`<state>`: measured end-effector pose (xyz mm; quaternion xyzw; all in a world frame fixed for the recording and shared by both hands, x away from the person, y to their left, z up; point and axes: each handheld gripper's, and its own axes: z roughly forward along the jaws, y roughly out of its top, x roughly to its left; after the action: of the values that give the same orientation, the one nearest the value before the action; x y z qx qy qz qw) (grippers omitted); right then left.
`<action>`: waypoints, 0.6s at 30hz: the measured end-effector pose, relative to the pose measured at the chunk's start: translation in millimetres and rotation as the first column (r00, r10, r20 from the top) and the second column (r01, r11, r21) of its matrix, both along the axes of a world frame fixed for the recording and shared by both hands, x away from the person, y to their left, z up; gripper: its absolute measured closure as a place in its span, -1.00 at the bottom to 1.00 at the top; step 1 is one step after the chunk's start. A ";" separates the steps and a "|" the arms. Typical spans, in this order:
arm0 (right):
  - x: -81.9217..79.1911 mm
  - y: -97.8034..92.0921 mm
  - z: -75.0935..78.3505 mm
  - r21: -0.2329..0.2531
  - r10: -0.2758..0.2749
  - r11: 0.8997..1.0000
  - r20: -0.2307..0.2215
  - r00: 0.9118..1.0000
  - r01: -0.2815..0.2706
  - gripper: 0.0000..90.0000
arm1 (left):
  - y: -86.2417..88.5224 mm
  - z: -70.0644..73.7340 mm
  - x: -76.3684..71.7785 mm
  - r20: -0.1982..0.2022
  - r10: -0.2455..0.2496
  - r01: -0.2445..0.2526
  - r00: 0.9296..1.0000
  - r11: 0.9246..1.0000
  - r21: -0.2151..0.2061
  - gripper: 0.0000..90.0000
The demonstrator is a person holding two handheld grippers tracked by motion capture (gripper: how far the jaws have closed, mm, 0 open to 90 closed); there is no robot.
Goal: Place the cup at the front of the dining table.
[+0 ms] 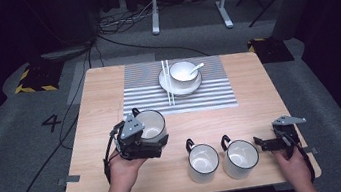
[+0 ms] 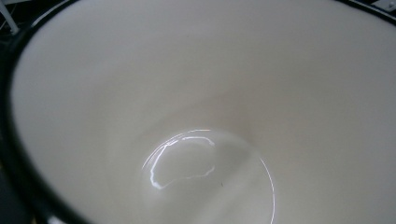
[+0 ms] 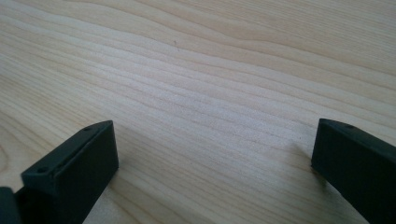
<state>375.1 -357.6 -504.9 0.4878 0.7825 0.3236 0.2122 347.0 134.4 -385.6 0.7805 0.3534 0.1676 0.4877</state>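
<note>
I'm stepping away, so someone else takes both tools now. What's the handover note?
Left tool: at the rim of a white mug, which looks lifted and tilted near the striped mat; the left gripper view looks into it, grip not visible.
Right tool: open, idle over bare table, right of the other mugs.
Two mugs stand at the front edge.
Mat holds bowl, plate, spoon, chopsticks.
Left: probably place the held mug, then the other two.

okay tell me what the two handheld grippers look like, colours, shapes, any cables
Both are black. The left gripper and right gripper each carry a grey three-cornered plate on top. The right one's two jaws are blocky, matt black, with small screw holes. A black cable trails from each. The forearms are bare, without sleeves.
</note>
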 end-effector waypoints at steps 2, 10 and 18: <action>0.0 0.1 0.0 -0.001 -0.001 1.000 0.000 1.000 0.001 -0.99 | 0.6 4.0 4.2 0.010 0.006 -0.006 1.000 1.000 0.008 -0.93; -0.1 0.8 0.1 0.005 -0.006 1.000 -0.002 1.000 0.006 -0.99 | 1.6 16.1 25.4 0.005 0.004 -0.004 1.000 1.000 0.004 -0.93; 0.0 0.9 0.1 0.005 -0.008 1.000 -0.002 1.000 0.008 -0.99 | 2.7 17.3 54.1 -0.005 0.024 -0.024 1.000 1.000 -0.014 -0.93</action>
<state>375.1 -356.7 -504.8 0.4918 0.7799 0.3243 0.2114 401.2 137.1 -368.3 0.7730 0.3652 0.1692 0.4904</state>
